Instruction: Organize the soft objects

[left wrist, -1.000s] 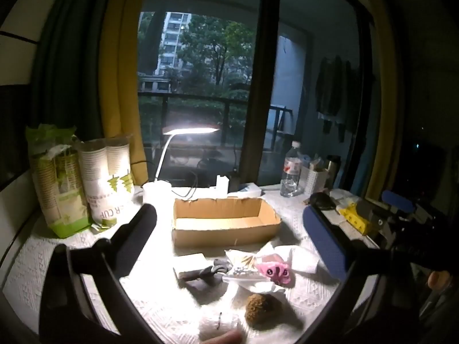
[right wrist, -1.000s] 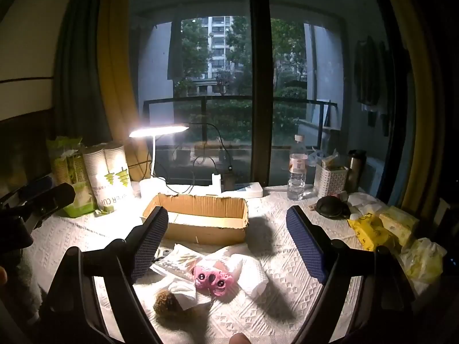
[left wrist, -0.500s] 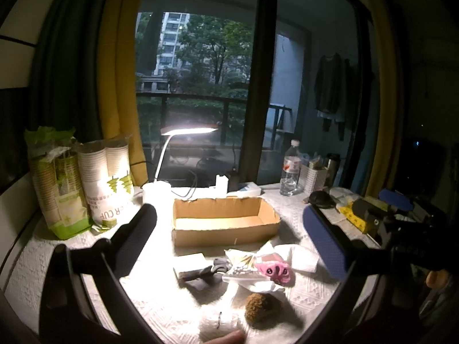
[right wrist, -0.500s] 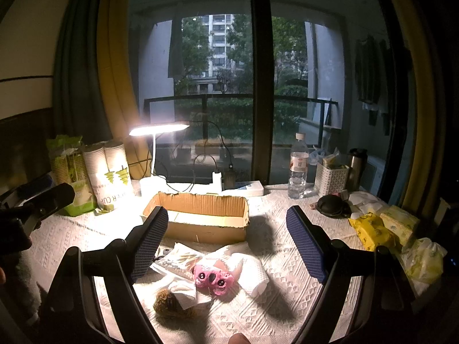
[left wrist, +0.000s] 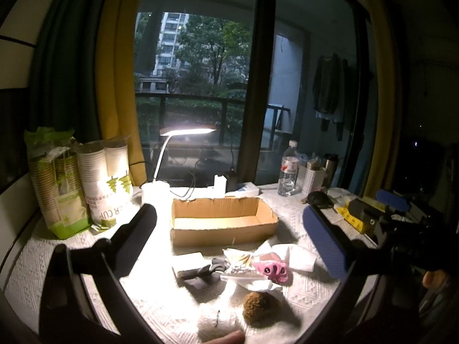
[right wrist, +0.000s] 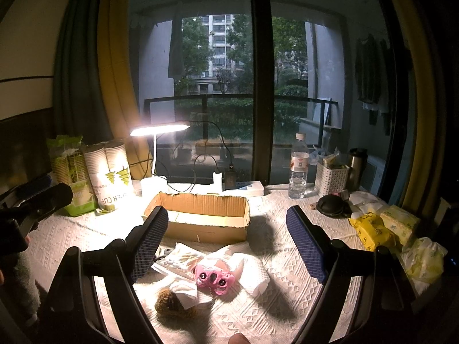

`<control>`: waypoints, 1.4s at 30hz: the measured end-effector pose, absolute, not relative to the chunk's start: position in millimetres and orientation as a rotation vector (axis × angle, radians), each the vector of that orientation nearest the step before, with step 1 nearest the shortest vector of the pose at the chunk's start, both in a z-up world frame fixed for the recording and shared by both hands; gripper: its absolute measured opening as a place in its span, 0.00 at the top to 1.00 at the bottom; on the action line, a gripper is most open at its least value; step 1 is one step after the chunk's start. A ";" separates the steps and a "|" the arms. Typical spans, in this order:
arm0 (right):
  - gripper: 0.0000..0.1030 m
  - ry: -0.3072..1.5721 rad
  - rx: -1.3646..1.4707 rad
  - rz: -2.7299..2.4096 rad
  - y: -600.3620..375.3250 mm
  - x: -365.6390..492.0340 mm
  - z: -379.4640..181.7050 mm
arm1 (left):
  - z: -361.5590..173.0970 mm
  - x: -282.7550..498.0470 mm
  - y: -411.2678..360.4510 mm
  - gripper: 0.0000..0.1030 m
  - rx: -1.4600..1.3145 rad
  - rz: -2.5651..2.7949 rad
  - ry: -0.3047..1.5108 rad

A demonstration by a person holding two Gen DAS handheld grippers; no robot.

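Both grippers, left point(left wrist: 229, 238) and right point(right wrist: 226, 240), hang over the table point(right wrist: 287, 304) with jaws wide apart, holding nothing. Below them sits the soft pile: pink plush toy point(right wrist: 213, 277), brown fuzzy ball point(right wrist: 169, 304), rolled white cloth point(right wrist: 255, 273). Cardboard box point(right wrist: 200, 215) just behind looks empty, with bare tablecloth either side.

Pink plush point(right wrist: 213, 278), brown fuzzy ball point(right wrist: 169, 304), white cloths point(right wrist: 255, 272) heaped before empty cardboard box point(right wrist: 200, 215).
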State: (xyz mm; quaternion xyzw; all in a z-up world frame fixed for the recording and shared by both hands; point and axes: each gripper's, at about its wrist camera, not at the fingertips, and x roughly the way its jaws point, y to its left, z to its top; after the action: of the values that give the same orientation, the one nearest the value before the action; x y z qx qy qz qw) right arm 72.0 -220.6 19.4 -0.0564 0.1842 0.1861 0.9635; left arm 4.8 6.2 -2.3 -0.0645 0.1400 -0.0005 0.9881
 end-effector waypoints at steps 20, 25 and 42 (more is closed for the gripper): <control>0.16 0.377 -0.113 0.379 -220.3 71.8 18.9 | -1.5 1.2 7.6 0.00 -0.132 -0.006 0.286; 0.16 0.378 -0.114 0.378 -220.4 71.9 19.2 | -2.4 -0.2 6.6 0.00 -0.132 -0.007 0.282; 0.16 0.380 -0.113 0.378 -220.8 73.0 18.4 | -2.0 0.0 6.4 0.00 -0.132 -0.008 0.284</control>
State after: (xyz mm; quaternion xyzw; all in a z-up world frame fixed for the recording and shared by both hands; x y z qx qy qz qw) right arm 73.0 -220.8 18.4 -0.0559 0.1877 0.1864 0.9627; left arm 0.0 6.4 -2.0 -0.0660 0.1413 -0.0040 0.9878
